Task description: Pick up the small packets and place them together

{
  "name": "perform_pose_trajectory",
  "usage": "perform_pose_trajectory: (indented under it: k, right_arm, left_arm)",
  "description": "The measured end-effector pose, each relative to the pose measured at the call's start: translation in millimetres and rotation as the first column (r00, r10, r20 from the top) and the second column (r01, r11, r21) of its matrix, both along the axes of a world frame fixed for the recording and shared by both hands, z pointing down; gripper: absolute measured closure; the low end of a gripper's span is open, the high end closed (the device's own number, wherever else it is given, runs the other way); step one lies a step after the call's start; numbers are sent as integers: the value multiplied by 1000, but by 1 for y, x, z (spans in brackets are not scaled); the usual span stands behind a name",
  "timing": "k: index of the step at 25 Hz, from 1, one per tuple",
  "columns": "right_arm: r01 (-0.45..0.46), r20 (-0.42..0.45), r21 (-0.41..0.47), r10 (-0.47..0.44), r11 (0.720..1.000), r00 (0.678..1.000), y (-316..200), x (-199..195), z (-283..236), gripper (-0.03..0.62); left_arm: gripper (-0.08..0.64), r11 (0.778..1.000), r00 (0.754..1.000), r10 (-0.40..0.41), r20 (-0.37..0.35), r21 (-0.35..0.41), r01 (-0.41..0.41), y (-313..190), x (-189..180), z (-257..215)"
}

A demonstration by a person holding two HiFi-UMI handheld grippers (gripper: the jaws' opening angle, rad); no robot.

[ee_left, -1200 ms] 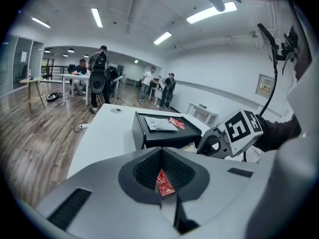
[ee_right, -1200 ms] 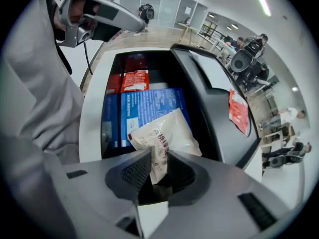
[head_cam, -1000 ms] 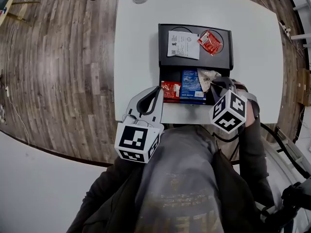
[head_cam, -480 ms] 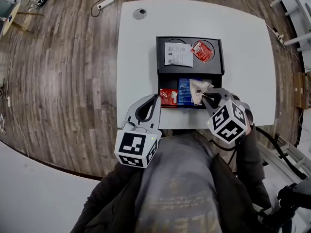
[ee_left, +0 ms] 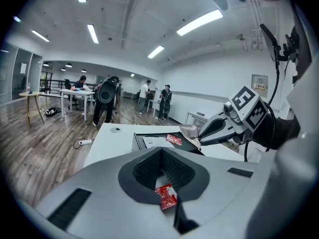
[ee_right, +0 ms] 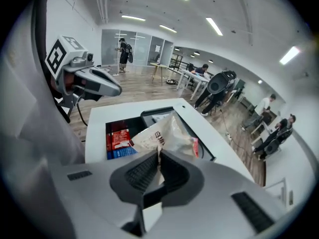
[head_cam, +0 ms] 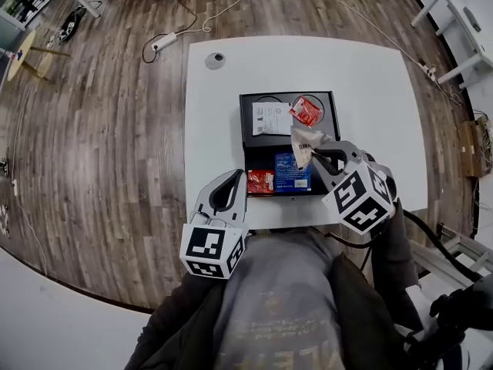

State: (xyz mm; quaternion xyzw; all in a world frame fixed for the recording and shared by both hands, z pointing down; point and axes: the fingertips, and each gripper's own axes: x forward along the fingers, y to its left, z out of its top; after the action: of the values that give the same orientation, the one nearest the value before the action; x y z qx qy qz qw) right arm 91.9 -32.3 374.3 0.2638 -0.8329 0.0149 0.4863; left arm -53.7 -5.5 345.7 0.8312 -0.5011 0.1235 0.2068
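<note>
A black tray [head_cam: 248,146] sits on the white table. Its far part holds a white paper slip [head_cam: 267,118] and a red packet [head_cam: 306,111]. Its near part holds another red packet [head_cam: 260,181] beside a blue packet [head_cam: 293,172]. My right gripper [head_cam: 314,151] is shut on a crumpled beige packet [head_cam: 302,141] and holds it above the tray's middle; the packet [ee_right: 162,133] sticks out past the right gripper [ee_right: 158,153]. My left gripper [head_cam: 240,173] hangs shut and empty at the tray's near left corner. The near red packet [ee_left: 166,195] shows below the left gripper [ee_left: 162,151].
The white table [head_cam: 370,91] has a round grommet [head_cam: 215,60] at its far left. A power strip and cable [head_cam: 165,42] lie on the wood floor beyond it. Several people and tables stand far off in the room [ee_left: 107,96]. My lap is at the table's near edge.
My right gripper has lifted the beige packet out of the tray's near right part and carried it toward the middle. The left gripper has stayed by the near left corner.
</note>
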Motion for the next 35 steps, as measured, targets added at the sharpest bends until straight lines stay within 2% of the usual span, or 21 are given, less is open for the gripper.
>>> perform_pose_trajectory:
  k: [5,17,29,35]
  right_arm:
    - [-64,-15,62,65,996,998,-47,18,-9,568]
    - [-90,2,0,90,996,996,-107,21,29,566]
    - [-82,17,-23,82,996,996,-109,23,33,533]
    - [-70,55,-18,71,997,996,-102,17,24,485]
  left_arm:
    - [557,1000,1000,-20,22,-17,20,-7,-4,2]
    - [557,985,993,-95,66,-138,103,-15,-20,33]
    - [557,981,993,-103,63,-156,112,-20,-16,40]
    - [557,983,993,-100,61,-150,108,-17,-17,38]
